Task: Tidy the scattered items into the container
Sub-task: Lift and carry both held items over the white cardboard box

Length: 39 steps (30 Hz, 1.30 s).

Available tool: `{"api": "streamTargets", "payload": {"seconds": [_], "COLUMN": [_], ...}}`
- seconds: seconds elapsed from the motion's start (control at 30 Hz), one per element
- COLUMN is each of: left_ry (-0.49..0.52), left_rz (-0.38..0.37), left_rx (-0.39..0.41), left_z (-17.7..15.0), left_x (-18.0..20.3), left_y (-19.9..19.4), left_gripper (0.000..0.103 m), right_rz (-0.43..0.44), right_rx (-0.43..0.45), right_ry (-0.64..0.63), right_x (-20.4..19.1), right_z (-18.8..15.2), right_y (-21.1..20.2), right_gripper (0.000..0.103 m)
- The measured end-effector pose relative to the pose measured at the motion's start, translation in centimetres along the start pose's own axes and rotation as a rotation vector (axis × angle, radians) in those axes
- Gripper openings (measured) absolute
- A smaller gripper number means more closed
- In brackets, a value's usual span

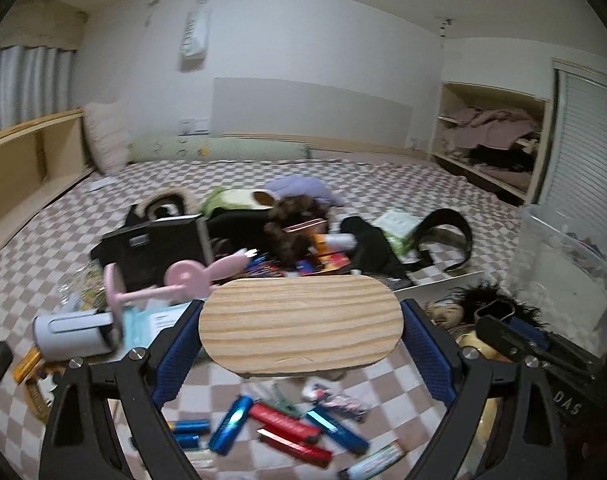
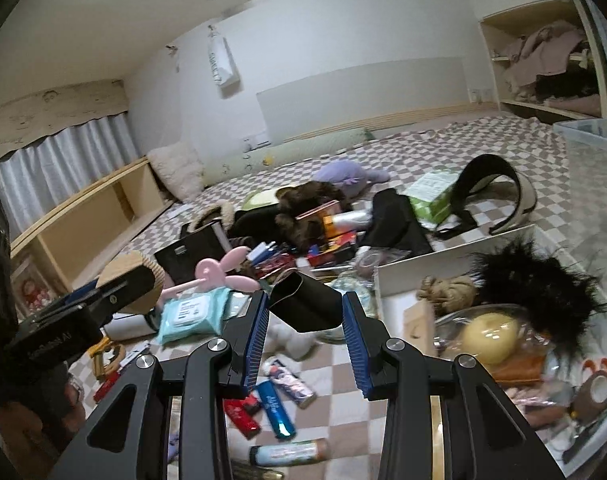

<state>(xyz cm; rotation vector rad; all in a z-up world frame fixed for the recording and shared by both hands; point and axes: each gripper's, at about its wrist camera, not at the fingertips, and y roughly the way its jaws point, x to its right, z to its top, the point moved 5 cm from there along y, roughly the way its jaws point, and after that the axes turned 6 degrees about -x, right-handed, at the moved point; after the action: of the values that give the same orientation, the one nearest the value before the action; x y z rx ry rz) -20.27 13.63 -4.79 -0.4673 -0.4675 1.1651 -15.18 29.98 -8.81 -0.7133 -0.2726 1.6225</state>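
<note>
My left gripper (image 1: 301, 328) is shut on an oval wooden board (image 1: 299, 322) and holds it flat above the checkered bed; it also shows in the right wrist view (image 2: 137, 280). My right gripper (image 2: 305, 308) is shut on a black open-ended case (image 2: 303, 304), held just left of the white box (image 2: 391, 272). The box holds a black furry item (image 2: 543, 292), a yellow ball (image 2: 491, 336) and several small things. In the left wrist view the right gripper (image 1: 515, 336) sits over that box.
Scattered on the bed: blue and red tubes (image 1: 287, 428), a wet-wipes pack (image 2: 191, 312), a pink fan (image 1: 183, 276), a black box (image 1: 159, 248), plush toys (image 2: 343, 176), a visor (image 2: 495, 188). A clear plastic bin (image 2: 595, 168) stands at the right.
</note>
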Motion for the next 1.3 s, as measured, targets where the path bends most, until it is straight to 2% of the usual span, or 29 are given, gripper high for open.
{"api": "streamTargets", "payload": {"seconds": [0.67,0.93,1.3], "left_ry": [0.139,0.184,0.250], "left_rz": [-0.155,-0.204,-0.267], "left_rx": [-0.020,-0.072,-0.152], "left_z": [1.0,-0.5,-3.1], "left_x": [11.3,14.6,19.0], "left_y": [2.0,2.9,4.2], "left_gripper": [0.095,0.095,0.095], "right_rz": [-0.140,-0.185,-0.227], "right_rx": [0.057,0.060,0.017], "right_ry": [0.067,0.108,0.172], "right_x": [8.1,11.8,15.9], "right_z": [1.8,1.2,-1.0], "right_y": [-5.5,-7.5,-8.1], "right_gripper": [0.038,0.038,0.038]}}
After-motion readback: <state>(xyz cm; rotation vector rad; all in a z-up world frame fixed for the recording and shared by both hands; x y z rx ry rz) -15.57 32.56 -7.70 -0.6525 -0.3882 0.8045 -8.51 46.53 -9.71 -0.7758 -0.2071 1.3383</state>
